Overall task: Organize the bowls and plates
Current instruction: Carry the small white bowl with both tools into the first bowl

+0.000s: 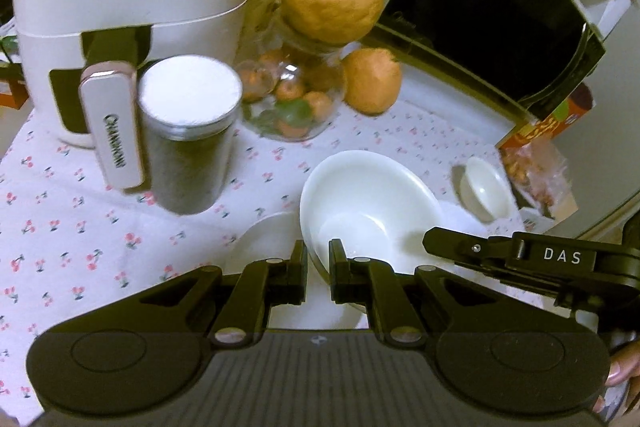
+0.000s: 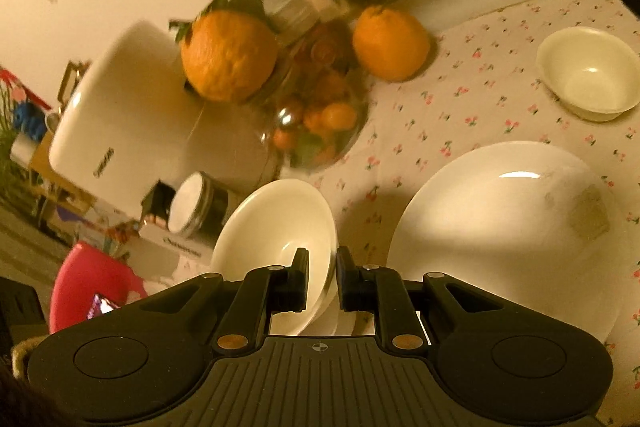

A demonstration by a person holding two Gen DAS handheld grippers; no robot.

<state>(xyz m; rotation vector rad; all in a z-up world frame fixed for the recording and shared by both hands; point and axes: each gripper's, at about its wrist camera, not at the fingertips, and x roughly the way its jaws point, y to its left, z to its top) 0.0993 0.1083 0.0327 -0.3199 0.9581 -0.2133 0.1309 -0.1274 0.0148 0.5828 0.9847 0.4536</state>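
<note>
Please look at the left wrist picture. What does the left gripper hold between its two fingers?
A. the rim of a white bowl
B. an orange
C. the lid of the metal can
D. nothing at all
A: the left gripper has one finger inside and one outside the near rim of the white bowl.

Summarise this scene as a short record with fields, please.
left gripper: clamped on rim of tilted white ceramic bowl
right gripper: clamped on rim of tilted white bowl; whether it is the same bowl is unclear
large round white plate: flat on floral tablecloth
small white bowl: upright, beyond the plate
</note>
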